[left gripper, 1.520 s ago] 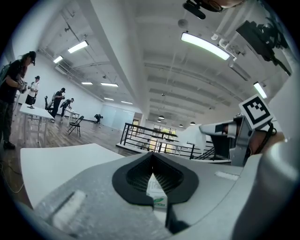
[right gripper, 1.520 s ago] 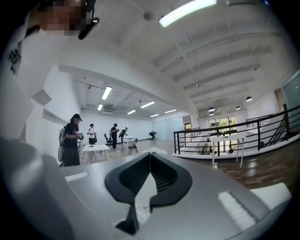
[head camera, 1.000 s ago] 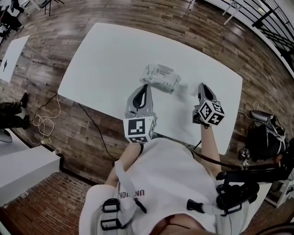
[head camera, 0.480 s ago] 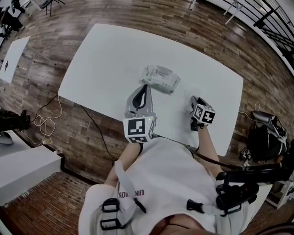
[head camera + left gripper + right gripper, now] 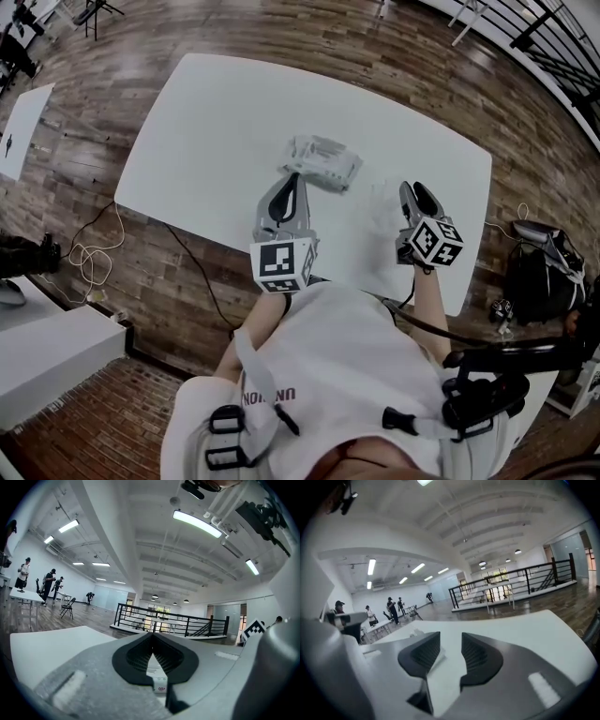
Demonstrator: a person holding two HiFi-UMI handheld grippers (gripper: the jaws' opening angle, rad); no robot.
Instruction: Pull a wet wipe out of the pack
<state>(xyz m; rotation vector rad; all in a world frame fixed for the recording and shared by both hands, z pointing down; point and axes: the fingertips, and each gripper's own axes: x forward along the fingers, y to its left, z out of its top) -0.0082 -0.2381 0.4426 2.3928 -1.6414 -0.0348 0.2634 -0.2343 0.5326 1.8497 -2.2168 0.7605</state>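
Note:
The wet wipe pack [image 5: 322, 161], white and crinkled, lies in the middle of the white table [image 5: 206, 122]. My left gripper [image 5: 293, 180] reaches its near edge with the jaws closed. In the left gripper view the pads meet at the tips [image 5: 152, 638], and the pack's white labelled edge [image 5: 159, 686] shows pinched in the gap behind them. My right gripper [image 5: 413, 193] is to the right of the pack, apart from it, low over the table. Its jaws [image 5: 450, 641] are opening. A thin white sheet [image 5: 433, 663], apparently a wipe, lies on the table between them, unpressed.
The table's near edge runs just under both grippers, and its right corner [image 5: 473, 187] is close to the right gripper. Wooden floor surrounds the table. A black bag [image 5: 539, 272] sits right of it, cables [image 5: 94, 244] left, and another white surface [image 5: 47, 347] at lower left.
The right gripper drew back toward the person, then moved forward again, and its jaws went from shut to apart. The left gripper and the pack stayed put.

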